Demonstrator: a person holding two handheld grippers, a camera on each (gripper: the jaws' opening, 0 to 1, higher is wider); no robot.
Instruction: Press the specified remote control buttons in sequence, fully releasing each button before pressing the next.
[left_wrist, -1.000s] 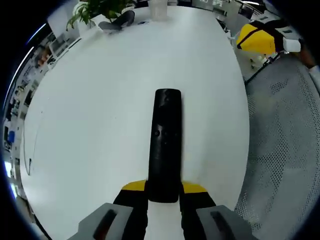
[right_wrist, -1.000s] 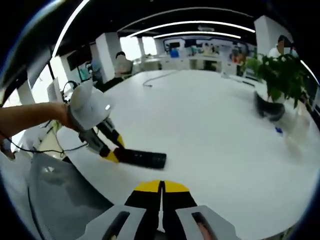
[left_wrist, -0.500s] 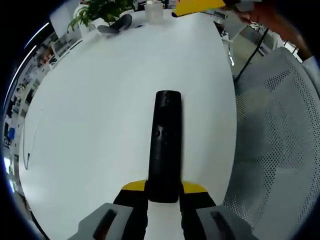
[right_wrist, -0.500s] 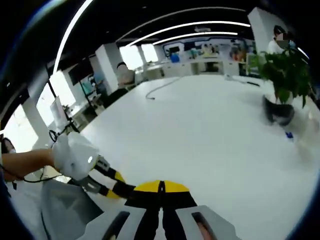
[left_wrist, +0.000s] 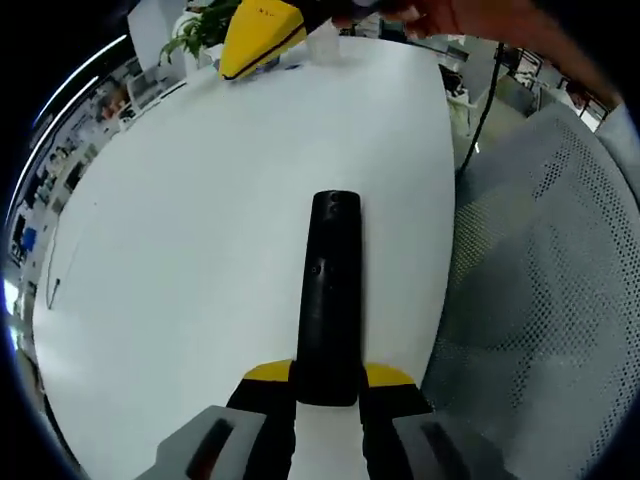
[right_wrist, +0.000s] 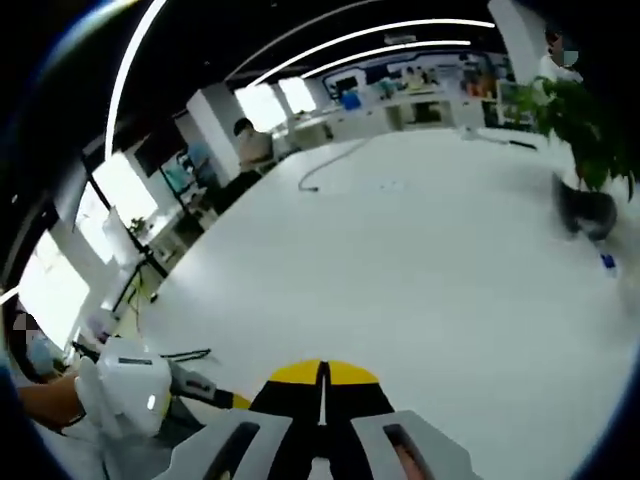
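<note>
The left tongs (left_wrist: 327, 385) are clamped on the near end of a long black plastic remote control (left_wrist: 330, 290), which extends forward over the white worktop (left_wrist: 180, 220). The right tongs (right_wrist: 322, 385) are pressed together, holding nothing.

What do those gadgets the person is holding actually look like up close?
Each gripper has two jaws with grey outer housings, black inner fingers and yellow tips, as the left gripper and the right gripper show in their own views. Seen from outside in the right gripper view, the left one carries a rounded white body. The right one's yellow tip also shows near the top of the left gripper view.
</note>
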